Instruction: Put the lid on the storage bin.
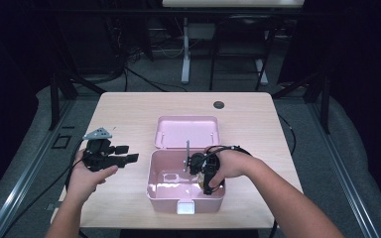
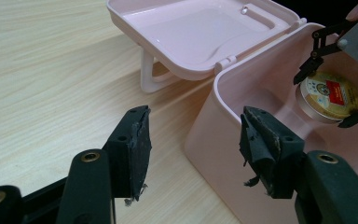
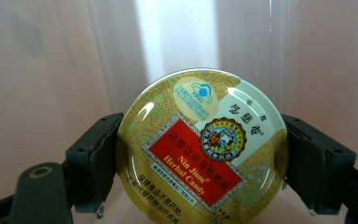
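In the high view, a pink box stands near the front edge of a pale wooden table, its lid folded back flat behind it. No writing can be read from here. The right gripper reaches down inside the box at its right side, where a small gold spot marks the candy tin; the box's right wall sits just beside it, and the left part of the box floor is bare. The left gripper hovers over the table left of the box, apart from it, its 2 jaws spread, with bare wood all around it.

In the left gripper view, the 2 black jaws stand wide apart and hold nothing; the box's near corner lies between them farther off, untouched. The open lid rests on its handle beyond. Inside the box, the round tin hangs between the other gripper's 2 jaws, its red label too small to read.

In the right gripper view, the tin sits clamped between the 2 jaws at its left and right rims, lid facing the camera. Its red band reads "Nin Jiom Herbal Candy" under Chinese characters, with a round emblem beside it and a blue cloud mark above. The pink box wall stands close behind.
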Demonstrator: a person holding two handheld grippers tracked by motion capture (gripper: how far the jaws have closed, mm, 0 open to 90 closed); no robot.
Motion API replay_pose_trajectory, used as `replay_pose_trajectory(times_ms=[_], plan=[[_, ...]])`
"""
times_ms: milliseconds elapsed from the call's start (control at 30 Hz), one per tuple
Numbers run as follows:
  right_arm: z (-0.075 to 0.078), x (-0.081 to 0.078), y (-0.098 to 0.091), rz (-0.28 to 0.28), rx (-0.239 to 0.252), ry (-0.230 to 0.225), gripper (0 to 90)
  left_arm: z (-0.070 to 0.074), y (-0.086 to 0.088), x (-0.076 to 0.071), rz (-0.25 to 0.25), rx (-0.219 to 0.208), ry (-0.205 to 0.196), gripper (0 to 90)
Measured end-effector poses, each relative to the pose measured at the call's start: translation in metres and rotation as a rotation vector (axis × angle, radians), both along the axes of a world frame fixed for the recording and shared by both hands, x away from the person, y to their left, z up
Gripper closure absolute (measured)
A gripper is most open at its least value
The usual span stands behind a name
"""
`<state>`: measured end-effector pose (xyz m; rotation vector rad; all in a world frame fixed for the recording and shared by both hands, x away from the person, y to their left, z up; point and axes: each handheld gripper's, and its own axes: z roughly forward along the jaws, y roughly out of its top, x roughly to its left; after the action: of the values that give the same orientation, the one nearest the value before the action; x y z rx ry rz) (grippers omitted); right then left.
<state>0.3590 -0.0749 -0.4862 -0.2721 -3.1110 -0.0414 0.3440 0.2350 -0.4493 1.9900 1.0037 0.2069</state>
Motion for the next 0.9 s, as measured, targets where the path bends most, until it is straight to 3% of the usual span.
replay_pose_trajectory(times_ms=[300,467,900], plan=[[-0.0026,-0.0009,0.0007,0.011,-0.002,-0.023,19.4,-0.0007,-0.0001,0.0004,-0.003,0.0,0.005,42.8],[-0.0031,-0.0021,-0.0002,0.044,0.008,-0.045,19.4,-0.001,-0.0004,0.0007,-0.003,0.002,0.003,42.8],[-0.0079,-0.0062,0.0041,0.086,-0.016,-0.033,19.4,-0.0006,0.0003,0.0005,-0.002,-0.001,0.003,42.8]])
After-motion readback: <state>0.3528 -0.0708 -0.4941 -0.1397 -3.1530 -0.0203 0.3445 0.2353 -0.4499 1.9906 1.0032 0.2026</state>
